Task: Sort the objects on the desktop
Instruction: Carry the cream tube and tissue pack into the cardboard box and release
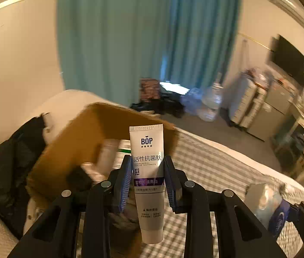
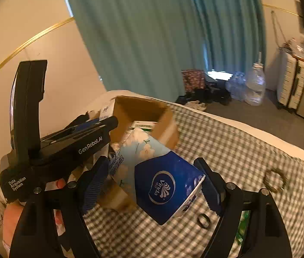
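Left wrist view: the left gripper (image 1: pixel 146 180) has its blue-padded fingers (image 1: pixel 124 185) clamped on a white plastic toothpaste tube with purple band (image 1: pixel 147 172), gripped at mid-length. The tube's long axis runs along the fingers, crimped end forward and cap end toward the camera. Directly ahead and just left of the tube lies the open brown cardboard box (image 1: pixel 81 142) on the green-and-white checked bed (image 1: pixel 216 167); the tube's crimped end overlaps the box's near right corner.

Right wrist view: the right gripper (image 2: pixel 152 185) has its fingers (image 2: pixel 93 185) spread wide and clamped across a blue-and-white soft tissue pack with floral print (image 2: pixel 162 182), held tilted, its far end pointing at the same box. Judgement: both loads are bound for the box; the left hand appears nearer its opening.

Not determinable: the box contents, blurred and partly screened by both loads. A black ring (image 2: pixel 203 220) and a braided loop (image 2: pixel 275 179) lie on the bed toward its right edge. The pile of dark clothing (image 1: pixel 5 172) beside the box is blurred.
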Demonstrator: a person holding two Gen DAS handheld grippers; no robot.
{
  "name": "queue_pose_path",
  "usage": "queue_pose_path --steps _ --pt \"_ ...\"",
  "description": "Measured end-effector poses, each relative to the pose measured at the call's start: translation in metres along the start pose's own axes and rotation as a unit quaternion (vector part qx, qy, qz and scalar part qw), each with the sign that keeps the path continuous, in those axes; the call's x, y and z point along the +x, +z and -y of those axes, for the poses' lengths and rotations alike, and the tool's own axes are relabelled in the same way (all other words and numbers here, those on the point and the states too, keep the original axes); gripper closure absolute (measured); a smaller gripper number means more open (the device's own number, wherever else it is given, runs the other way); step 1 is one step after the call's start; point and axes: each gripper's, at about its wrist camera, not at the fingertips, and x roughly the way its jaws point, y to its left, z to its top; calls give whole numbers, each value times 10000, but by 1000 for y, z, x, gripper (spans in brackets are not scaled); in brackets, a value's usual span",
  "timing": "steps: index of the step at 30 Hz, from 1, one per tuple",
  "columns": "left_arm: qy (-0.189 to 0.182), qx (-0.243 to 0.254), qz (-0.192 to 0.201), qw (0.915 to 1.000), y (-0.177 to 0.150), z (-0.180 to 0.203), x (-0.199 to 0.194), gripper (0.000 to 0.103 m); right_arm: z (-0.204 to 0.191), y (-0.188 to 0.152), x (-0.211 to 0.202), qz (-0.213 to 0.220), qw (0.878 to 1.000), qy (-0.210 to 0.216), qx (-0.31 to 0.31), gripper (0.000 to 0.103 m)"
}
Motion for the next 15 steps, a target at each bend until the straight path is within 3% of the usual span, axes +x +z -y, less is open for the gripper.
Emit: queue_pose_path --steps 4,9,15 --pt "531 -381 -146 9978 2 -44 19 73 -18 11 35 -162 9996 211 -11 23" --pt "798 -989 -484 9907 -4 -91 45 73 -29 23 77 -361 9984 444 8 23" --pt "1035 -1071 -524 9875 -6 -96 57 73 -30 28 105 -551 9966 565 233 21"
